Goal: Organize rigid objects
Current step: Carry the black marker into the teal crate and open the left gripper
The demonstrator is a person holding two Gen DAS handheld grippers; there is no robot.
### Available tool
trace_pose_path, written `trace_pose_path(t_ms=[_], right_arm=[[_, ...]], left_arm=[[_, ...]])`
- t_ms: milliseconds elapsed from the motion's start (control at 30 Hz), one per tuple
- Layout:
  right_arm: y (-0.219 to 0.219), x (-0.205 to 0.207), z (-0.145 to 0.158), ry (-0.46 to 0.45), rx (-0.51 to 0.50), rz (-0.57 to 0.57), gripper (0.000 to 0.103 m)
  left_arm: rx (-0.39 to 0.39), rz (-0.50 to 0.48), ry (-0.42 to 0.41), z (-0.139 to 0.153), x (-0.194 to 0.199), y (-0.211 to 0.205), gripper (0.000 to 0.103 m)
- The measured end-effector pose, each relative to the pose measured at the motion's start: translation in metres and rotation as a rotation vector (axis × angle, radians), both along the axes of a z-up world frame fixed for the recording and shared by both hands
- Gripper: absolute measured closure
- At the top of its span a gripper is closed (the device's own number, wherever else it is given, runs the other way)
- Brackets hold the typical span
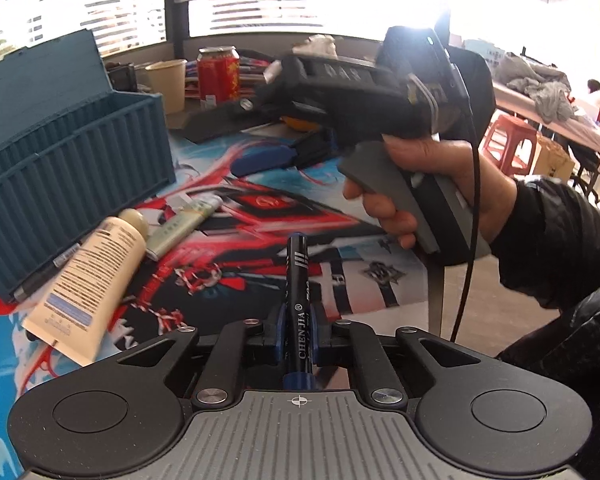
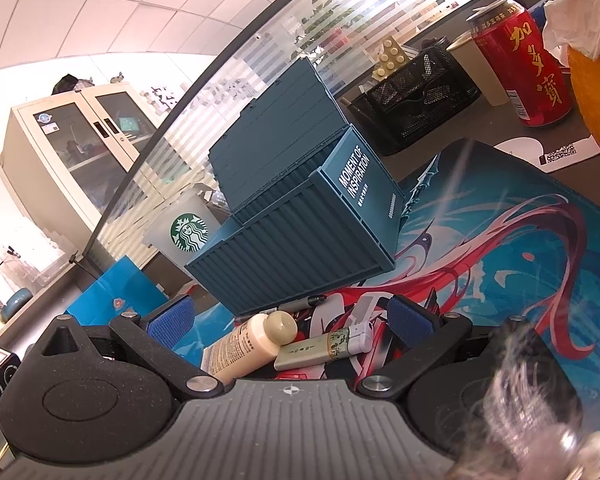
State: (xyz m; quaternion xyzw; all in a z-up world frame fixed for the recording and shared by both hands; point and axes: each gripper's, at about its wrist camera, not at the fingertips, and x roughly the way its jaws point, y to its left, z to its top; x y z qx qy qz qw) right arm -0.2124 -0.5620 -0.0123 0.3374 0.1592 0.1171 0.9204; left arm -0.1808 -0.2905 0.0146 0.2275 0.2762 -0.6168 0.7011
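My left gripper (image 1: 298,322) is shut on a black marker (image 1: 297,276) with a blue end, held above the printed mat. A teal container-style box (image 1: 72,152) stands open at the left; it also shows in the right wrist view (image 2: 300,208). A cream tube (image 1: 92,276) and a pale green tube (image 1: 184,224) lie in front of the box. My right gripper (image 2: 290,320) is open, with the cream tube (image 2: 252,342) and the green tube (image 2: 320,350) between its blue pads. The right gripper (image 1: 284,152) is also in the left wrist view, above the mat.
A red drink can (image 2: 520,68), a black mesh organizer (image 2: 416,96) and a beige cup (image 1: 166,84) stand behind the mat. A Starbucks cup (image 2: 184,228) stands left of the box. A thin dark pen (image 2: 300,303) lies at the box's base.
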Motion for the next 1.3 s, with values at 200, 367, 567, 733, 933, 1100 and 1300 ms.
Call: trace_pose_path(t_ms=[200, 367, 567, 733, 933, 1100, 1300], right_arm=[[-0.002, -0.001, 0.0, -0.015, 0.006, 0.01, 0.0], [-0.004, -0.001, 0.0, -0.03, 0.014, 0.015, 0.0], [-0.003, -0.002, 0.0, -0.032, 0.014, 0.024, 0.0], [-0.003, -0.002, 0.0, -0.033, 0.015, 0.027, 0.0], [-0.003, -0.003, 0.0, -0.032, 0.014, 0.031, 0.0], [-0.002, -0.003, 0.0, -0.031, 0.013, 0.033, 0.0], [-0.002, -0.002, 0.0, -0.026, 0.012, 0.038, 0.0]], left_arm=[[-0.02, 0.011, -0.06, 0.025, 0.012, 0.007, 0.092], [-0.02, 0.025, -0.122, 0.049, 0.025, 0.012, 0.092], [-0.02, 0.031, -0.174, 0.076, 0.043, 0.014, 0.092], [-0.013, 0.01, -0.241, 0.094, 0.051, 0.01, 0.092], [0.012, 0.005, -0.281, 0.105, 0.073, -0.001, 0.092], [0.029, -0.004, -0.31, 0.115, 0.094, -0.01, 0.092], [0.047, -0.047, -0.341, 0.127, 0.122, -0.027, 0.092]])
